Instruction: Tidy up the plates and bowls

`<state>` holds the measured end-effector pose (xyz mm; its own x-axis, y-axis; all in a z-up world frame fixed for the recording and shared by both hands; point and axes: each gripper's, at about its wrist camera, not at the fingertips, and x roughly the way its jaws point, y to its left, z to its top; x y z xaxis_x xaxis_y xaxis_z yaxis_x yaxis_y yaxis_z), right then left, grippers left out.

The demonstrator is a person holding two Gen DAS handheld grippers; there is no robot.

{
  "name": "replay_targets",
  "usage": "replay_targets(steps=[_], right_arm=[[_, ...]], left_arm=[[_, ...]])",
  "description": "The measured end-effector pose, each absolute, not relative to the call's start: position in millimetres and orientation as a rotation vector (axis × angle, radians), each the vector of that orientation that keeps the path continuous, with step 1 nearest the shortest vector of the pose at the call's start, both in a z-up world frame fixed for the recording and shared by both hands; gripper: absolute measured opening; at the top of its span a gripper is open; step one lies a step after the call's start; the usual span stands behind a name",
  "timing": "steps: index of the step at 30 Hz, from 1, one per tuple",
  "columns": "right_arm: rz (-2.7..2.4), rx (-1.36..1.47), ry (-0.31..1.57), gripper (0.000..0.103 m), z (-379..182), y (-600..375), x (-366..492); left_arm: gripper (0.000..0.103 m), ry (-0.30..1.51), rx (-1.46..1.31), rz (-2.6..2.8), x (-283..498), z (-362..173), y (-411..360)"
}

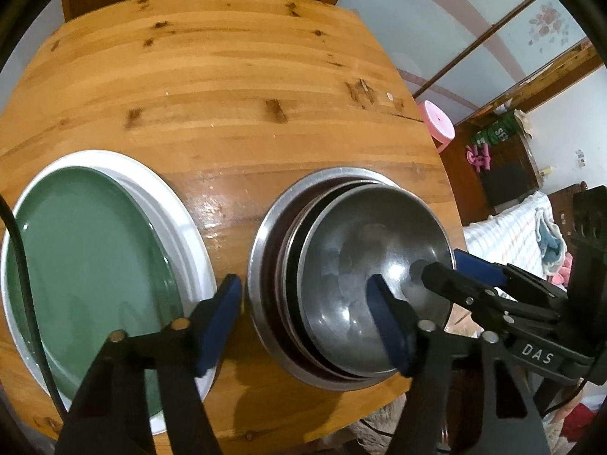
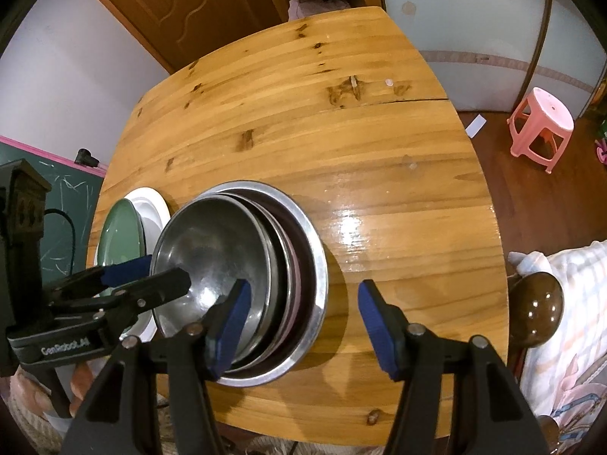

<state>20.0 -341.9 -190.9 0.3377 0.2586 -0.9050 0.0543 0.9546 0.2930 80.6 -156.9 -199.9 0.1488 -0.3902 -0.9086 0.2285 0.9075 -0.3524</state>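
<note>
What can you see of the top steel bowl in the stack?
The top bowl is shiny, scuffed bare metal, round, thin-rimmed and empty. It sits tilted, nested in a stack of larger bowls near the wooden table's front edge, right of the green plate. The left gripper and right gripper each straddle the stack's rim, one finger inside this bowl and one outside, jaws apart; whether any pad touches it is unclear.

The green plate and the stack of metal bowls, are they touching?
Apart. The left wrist view shows bare table between the green plate on its white plate and the metal bowls.
</note>
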Motion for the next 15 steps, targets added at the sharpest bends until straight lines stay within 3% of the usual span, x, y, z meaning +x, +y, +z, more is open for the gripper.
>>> replay_targets(steps=[4, 7, 15], right_arm=[[0.158, 0.311, 1.253, 0.040, -196, -341, 22], [0.167, 0.320, 1.265, 0.038, -197, -340, 23], [0.165, 0.322, 1.300, 0.038, -196, -340, 23]], left_arm=[[0.051, 1.367, -0.139, -0.444, 82, -205, -156], [0.047, 1.381, -0.160, -0.445, 86, -208, -152], [0.046, 1.438, -0.179, -0.438, 87, -218, -146]])
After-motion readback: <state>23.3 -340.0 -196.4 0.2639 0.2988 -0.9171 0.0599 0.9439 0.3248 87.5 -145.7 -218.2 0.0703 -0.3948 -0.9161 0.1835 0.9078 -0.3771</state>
